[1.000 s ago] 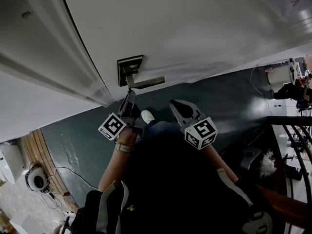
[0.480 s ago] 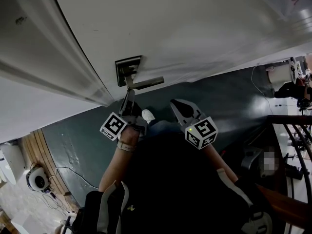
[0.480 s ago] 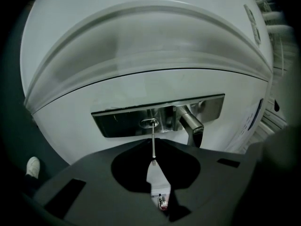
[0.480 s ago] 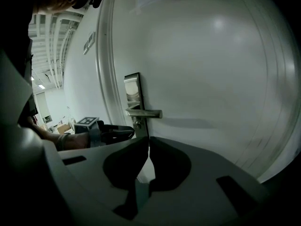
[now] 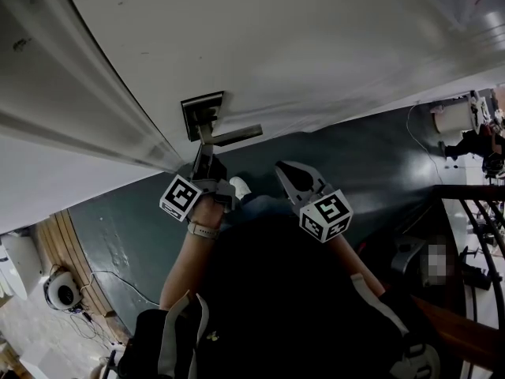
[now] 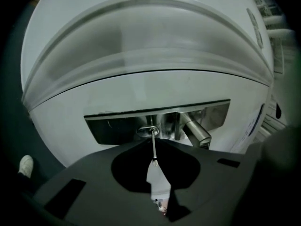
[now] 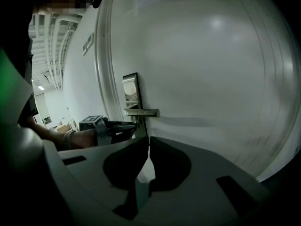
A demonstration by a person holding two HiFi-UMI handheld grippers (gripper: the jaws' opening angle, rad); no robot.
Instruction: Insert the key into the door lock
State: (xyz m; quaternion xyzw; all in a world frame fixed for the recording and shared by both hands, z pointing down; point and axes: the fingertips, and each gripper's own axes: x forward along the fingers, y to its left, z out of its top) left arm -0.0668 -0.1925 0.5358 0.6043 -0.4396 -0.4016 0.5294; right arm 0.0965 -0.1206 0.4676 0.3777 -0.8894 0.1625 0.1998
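Note:
A metal lock plate with a lever handle sits on the white door. In the left gripper view the plate fills the middle, with the handle to the right of the round keyhole. My left gripper is shut on a thin key. The key's tip meets the keyhole; I cannot tell how deep it goes. In the head view the left gripper is right under the plate. My right gripper hangs back from the door, shut and holding nothing.
The right gripper view shows the door's edge and frame left of the plate, plus the left gripper and a hand at the handle. Dark floor lies below. A desk with clutter stands at the right.
My left gripper has moved up toward the lock plate, bringing the key to the keyhole. The right gripper has stayed where it was.

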